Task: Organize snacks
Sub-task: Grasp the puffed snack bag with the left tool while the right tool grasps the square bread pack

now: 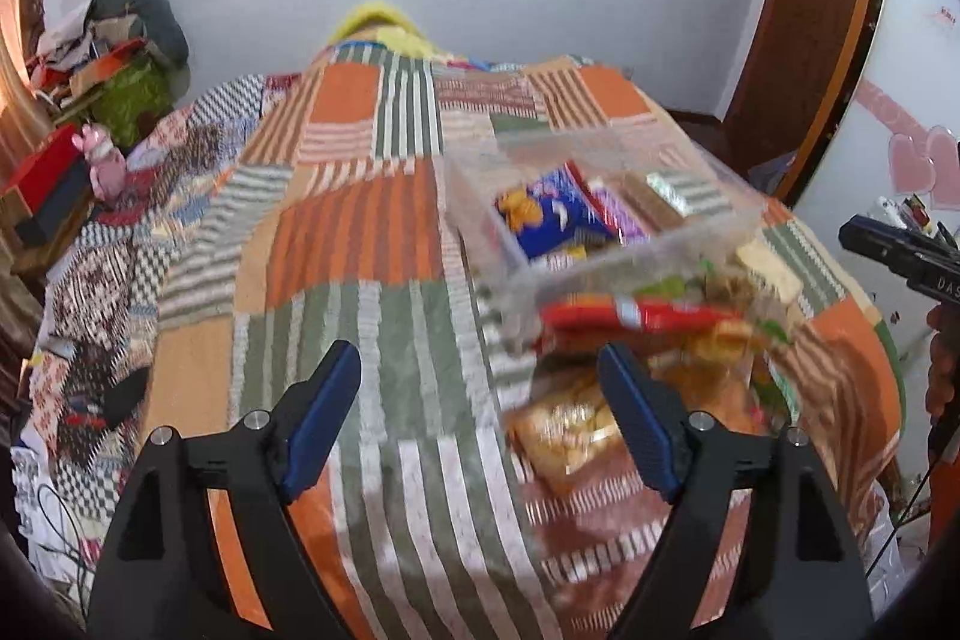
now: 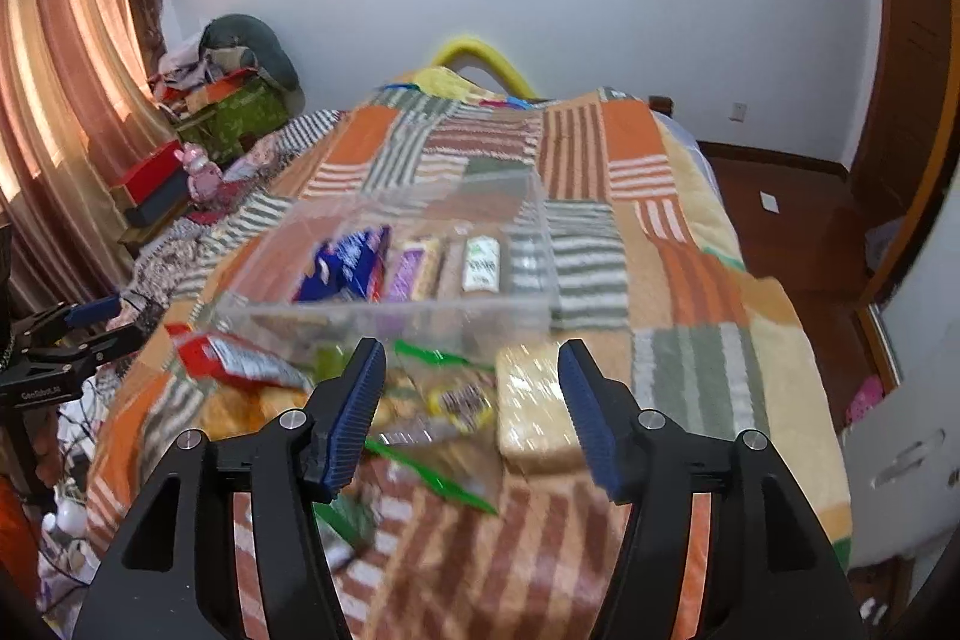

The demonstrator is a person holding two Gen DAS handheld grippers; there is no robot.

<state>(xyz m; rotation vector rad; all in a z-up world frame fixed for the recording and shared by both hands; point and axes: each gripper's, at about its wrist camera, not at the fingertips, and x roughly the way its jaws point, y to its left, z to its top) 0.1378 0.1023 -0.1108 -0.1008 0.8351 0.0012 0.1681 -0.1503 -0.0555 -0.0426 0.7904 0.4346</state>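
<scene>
The loose snack packets (image 2: 444, 400) lie straight ahead of the right gripper (image 2: 474, 412), nearer than the left gripper (image 1: 480, 418); both jaws stand apart, empty.

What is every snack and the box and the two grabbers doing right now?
Clear box: upright on the bed, no lid, some packets inside.
Blue packet: lying in the box.
Red packet: lying outside the box.
Pale wrapped block: lying outside, near the box.
Left gripper: open, holding nothing.
Right gripper: open, holding nothing.
</scene>
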